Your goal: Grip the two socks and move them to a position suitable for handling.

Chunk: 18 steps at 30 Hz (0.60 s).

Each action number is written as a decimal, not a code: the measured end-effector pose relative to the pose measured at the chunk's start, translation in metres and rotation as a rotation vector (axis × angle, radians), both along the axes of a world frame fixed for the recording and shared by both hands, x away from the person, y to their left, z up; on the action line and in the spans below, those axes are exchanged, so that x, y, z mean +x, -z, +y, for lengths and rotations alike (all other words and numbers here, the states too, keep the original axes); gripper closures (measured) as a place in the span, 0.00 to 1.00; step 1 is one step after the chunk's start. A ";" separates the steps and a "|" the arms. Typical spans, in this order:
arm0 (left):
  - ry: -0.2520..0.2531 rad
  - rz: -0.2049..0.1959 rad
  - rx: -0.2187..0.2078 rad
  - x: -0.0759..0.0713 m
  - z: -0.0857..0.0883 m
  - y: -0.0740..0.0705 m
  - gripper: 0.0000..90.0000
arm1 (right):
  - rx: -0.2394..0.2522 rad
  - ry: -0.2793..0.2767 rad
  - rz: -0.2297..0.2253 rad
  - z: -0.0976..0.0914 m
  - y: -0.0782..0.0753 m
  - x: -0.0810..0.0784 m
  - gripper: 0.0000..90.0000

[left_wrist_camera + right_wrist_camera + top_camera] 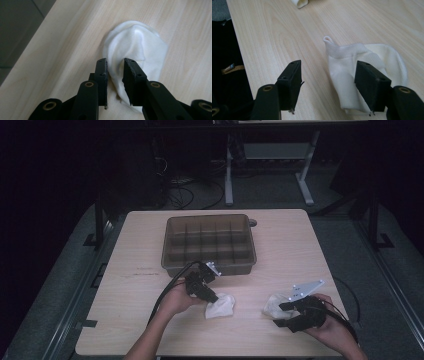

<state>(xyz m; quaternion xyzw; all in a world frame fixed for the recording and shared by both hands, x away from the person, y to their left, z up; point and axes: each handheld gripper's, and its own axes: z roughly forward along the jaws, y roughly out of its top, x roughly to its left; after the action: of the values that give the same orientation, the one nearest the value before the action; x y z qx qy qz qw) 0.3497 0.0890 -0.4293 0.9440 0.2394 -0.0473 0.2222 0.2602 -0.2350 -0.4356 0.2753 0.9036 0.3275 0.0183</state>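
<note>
Two white socks lie on the light wooden table (pixel 280 245). The left sock (pixel 220 306) (pixel 136 42) is bunched into a raised ridge. My left gripper (pixel 212 299) (pixel 115 61) points down onto it, its jaws close together with a fold of the fabric pinched between them. The right sock (pixel 274 304) (pixel 342 67) lies flat with its ribbed cuff towards the table's middle. My right gripper (pixel 280 314) (pixel 328 63) stands open and wide just above the table. One jaw is over this sock and the other over bare wood beside it.
A brown translucent bin (pixel 208 265) divided into several compartments stands behind the left gripper, near the table's middle. The table's front edge runs just below both hands. Desk legs and cables stand on the dark floor beyond the table.
</note>
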 end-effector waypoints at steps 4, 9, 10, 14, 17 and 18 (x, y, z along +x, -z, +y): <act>0.018 -0.011 0.019 0.002 -0.005 0.001 0.87 | 0.010 0.006 0.003 0.000 -0.002 -0.001 0.42; 0.032 -0.015 0.024 0.005 -0.008 0.001 0.96 | 0.005 0.000 -0.003 0.000 -0.001 0.000 0.42; 0.035 -0.017 0.022 0.005 -0.008 0.001 0.98 | 0.005 0.000 -0.004 0.000 -0.001 -0.001 0.42; 0.046 -0.016 0.022 0.004 -0.008 0.000 0.99 | 0.011 0.002 -0.003 0.000 -0.001 0.000 0.42; 0.051 -0.020 0.017 0.004 -0.007 -0.002 0.99 | 0.005 -0.001 -0.004 -0.001 0.000 0.000 0.42; 0.051 -0.022 0.015 0.004 -0.006 -0.003 0.99 | 0.003 -0.001 -0.005 -0.001 0.000 0.000 0.42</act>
<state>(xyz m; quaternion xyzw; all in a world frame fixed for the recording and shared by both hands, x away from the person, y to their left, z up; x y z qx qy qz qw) 0.3536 0.0826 -0.4267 0.9519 0.2133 -0.0409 0.2164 0.2602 -0.2357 -0.4353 0.2742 0.9032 0.3295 0.0199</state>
